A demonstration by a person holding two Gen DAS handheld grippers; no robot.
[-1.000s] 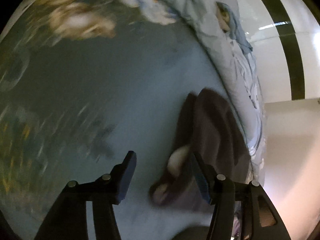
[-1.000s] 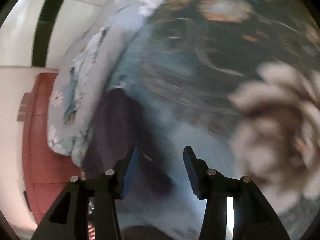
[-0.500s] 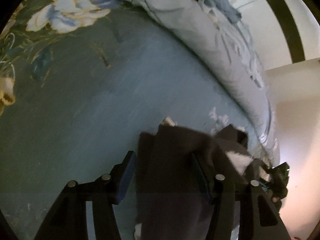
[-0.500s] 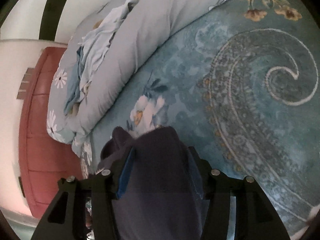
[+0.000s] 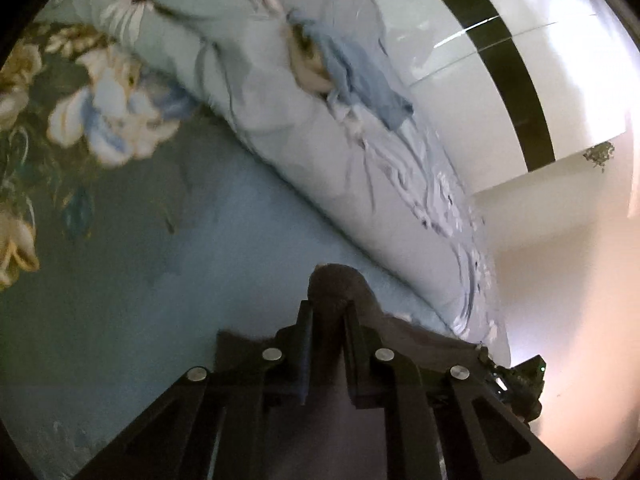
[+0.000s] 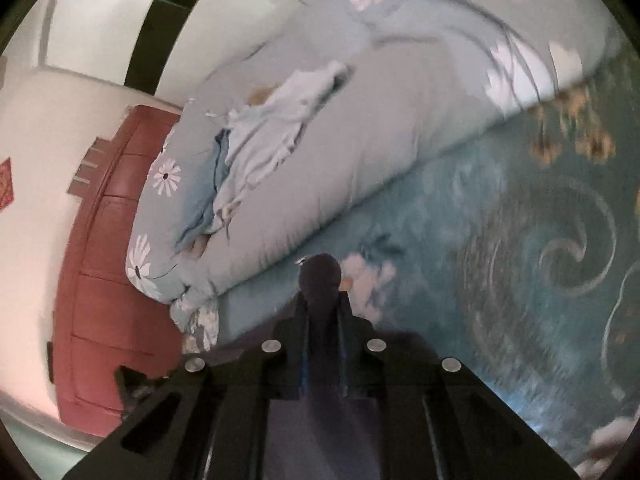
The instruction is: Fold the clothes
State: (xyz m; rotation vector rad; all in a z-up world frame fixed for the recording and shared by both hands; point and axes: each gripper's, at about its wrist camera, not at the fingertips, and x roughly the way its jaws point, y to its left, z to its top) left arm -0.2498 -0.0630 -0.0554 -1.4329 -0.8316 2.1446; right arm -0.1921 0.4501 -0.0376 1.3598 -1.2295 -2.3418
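Observation:
A dark grey garment (image 5: 334, 280) is pinched between the fingers of my left gripper (image 5: 328, 308), whose jaws are closing on it; a fold of cloth bulges out past the tips. The rest of the garment spreads below and to the right, lifted off the teal flowered bedspread (image 5: 192, 248). In the right wrist view the same dark garment (image 6: 320, 274) bunches between the fingers of my right gripper (image 6: 322, 300), whose jaws are closing on it too. The cloth hangs down behind the fingers.
A rolled pale-blue daisy duvet (image 5: 280, 128) (image 6: 380, 140) lies across the far side of the bed, with crumpled light-blue clothes (image 5: 360, 80) (image 6: 260, 140) on top. A red padded headboard (image 6: 100, 280) and white walls stand beyond it.
Both grippers have gone from standing wide over the dark garment to being clamped on it. Both have lifted and swung toward the duvet, and the garment has come up off the bedspread.

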